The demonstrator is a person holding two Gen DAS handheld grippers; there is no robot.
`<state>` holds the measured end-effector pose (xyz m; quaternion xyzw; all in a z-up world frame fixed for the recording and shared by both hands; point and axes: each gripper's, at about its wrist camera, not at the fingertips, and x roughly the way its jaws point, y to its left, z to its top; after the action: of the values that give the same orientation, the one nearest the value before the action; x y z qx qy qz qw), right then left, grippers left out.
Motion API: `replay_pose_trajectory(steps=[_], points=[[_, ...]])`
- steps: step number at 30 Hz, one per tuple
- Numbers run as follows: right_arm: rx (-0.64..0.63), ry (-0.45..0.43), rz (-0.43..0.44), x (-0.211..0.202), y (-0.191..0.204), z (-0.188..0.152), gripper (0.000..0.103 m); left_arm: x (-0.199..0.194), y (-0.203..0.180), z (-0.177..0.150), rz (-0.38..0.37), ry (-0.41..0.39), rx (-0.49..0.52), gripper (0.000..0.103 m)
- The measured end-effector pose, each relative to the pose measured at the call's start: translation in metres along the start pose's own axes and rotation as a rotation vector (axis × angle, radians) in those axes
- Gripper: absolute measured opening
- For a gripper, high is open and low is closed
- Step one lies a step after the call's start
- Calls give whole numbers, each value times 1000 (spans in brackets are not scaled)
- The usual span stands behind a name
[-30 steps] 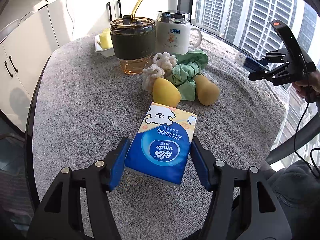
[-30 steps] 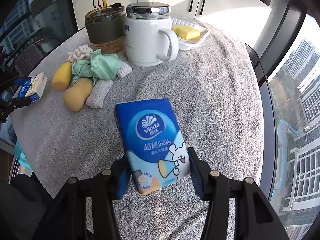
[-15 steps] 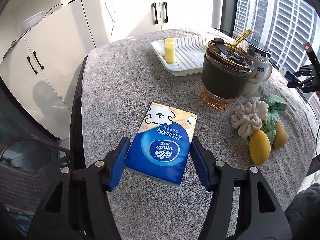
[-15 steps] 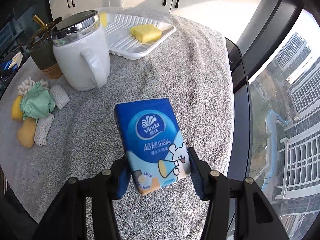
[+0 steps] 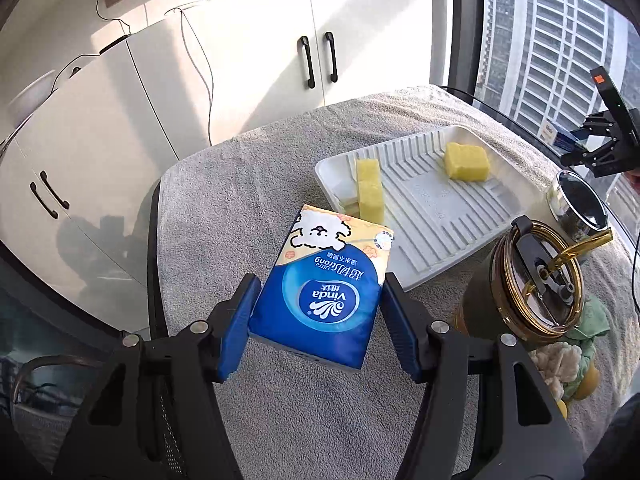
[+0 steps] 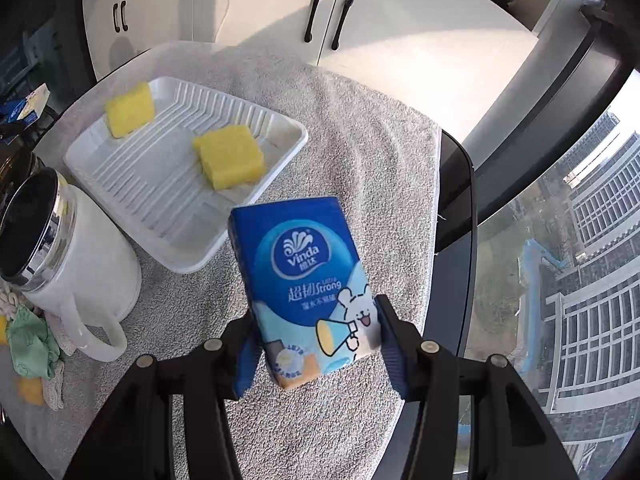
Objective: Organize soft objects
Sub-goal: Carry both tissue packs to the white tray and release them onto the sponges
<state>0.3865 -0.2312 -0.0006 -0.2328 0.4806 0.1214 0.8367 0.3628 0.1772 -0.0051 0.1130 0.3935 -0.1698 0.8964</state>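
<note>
Fingers of the left gripper [image 5: 318, 322] are clamped on a blue tissue pack [image 5: 326, 292], one blue pad [image 5: 239, 328] pressed against each long side; the pack sits at lower centre of the left wrist view, printed dog end pointing away, held above the grey towel [image 5: 248, 184] that covers the table. Fingers of the right gripper [image 6: 316, 350] are likewise clamped on a second tissue pack [image 6: 306, 280], at lower centre of the right wrist view, logo end pointing away and tilted slightly left. A white ribbed tray [image 6: 160, 208] lies on the towel in the centre left of that view and holds two yellow sponges [image 6: 230, 156] lying apart from each other. In the left wrist view the same tray [image 5: 436, 216] occupies the centre right. A white mug [image 6: 76, 256] with a chrome-rimmed lid stands at the left edge of the right wrist view, just beside the tray. A lidded tumbler [image 5: 528, 284] with a gold straw stands at the right of the left wrist view. A green cloth [image 6: 30, 342] lies with pale knitted items and yellow pieces at the lower left of the right wrist view, beside the mug. White cabinets [image 5: 256, 64] fill the upper part of the left wrist view.
</note>
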Motion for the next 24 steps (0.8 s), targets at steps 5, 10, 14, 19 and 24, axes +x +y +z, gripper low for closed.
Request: replay_pose_trajectory(steps=[5,10,14,19,24], points=[[-71,-11,9,17,12,51,55,38,-16,49,-49,-2,64,58],[-125,1,24,37,26,84,55,65,-38,80,-112,9,125,58],[-161,11,45,51,39,96,55,88,-57,91,-162,50,178,58],[-206,24,62,63,55,108,55,111,-78,93,-201,87,235,58],[-242,41,63,75,69,114,55,128,-92,98,-216,118,272,59]])
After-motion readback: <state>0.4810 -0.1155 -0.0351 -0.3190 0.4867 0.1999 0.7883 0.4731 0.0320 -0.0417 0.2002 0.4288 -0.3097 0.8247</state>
